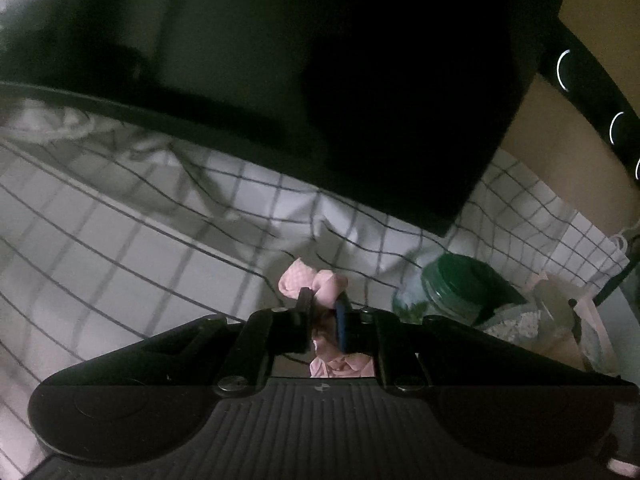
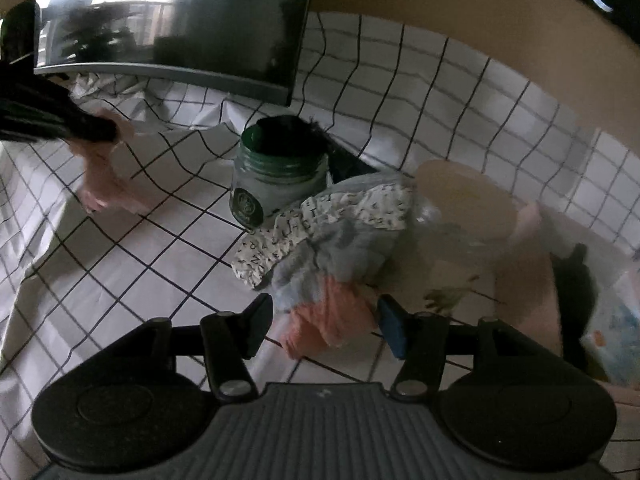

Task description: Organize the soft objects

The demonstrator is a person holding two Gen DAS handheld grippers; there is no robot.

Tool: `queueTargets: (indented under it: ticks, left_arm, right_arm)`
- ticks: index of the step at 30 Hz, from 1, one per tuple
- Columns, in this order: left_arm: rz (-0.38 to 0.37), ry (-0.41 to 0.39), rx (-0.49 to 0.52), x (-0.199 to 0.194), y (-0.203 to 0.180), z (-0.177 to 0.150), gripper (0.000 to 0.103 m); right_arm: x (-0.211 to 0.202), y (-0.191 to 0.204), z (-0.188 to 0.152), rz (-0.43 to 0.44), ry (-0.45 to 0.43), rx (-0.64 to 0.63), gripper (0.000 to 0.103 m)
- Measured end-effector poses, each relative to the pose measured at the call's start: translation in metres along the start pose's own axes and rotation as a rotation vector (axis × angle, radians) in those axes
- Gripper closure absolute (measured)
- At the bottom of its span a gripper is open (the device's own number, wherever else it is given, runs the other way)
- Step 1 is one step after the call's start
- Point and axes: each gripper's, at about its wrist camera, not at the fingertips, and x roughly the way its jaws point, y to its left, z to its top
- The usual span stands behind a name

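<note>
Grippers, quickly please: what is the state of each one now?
Left gripper: closed on the pink cloth.
Right gripper: open, holding nothing, near the orange cloth.

You are looking at a table covered by a white cloth [image 2: 400, 92] with a thin black grid, rumpled into folds near the back. A dark monitor [image 2: 224, 24] stands at the rear, its screen reflecting a bright window and dark foliage shapes. Behind it runs a plain tan wall [image 2: 460, 12]. From the left wrist view the monitor [image 1: 320, 80] looms almost black, and the light is dim.
</note>
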Motion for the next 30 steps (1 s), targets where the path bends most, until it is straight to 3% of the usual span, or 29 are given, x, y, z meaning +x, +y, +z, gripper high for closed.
queueTargets:
  ticks: [4,9,16,21,23,30]
  left_arm:
    - [0.003,-0.001,-0.001,-0.006,0.014,0.004,0.089]
    - [-0.008,0.007,0.002,0.003,0.023,0.007,0.089]
    - [-0.049,0.018,-0.013,0.019,0.033,0.012,0.089]
    - [-0.080,0.031,-0.007,0.029,0.031,0.015,0.089]
    - [-0.088,0.033,0.000,0.030,0.031,0.016,0.089]
    - [-0.077,0.043,0.007,0.036,0.035,0.017,0.089]
  right_arm:
    - [0.018,0.010,0.003,0.002,0.039,0.017,0.045]
    - [0.005,0.028,0.009,0.092,0.039,-0.044,0.045]
    - [-0.032,0.027,0.035,-0.141,-0.113,-0.192,0.045]
    - [-0.004,0.038,0.059,-0.240,-0.066,-0.404,0.046]
    - [0.012,0.041,0.061,-0.265,-0.037,-0.485,0.055]
    - [0.060,0.042,0.059,-0.299,0.029,-0.607,0.068]
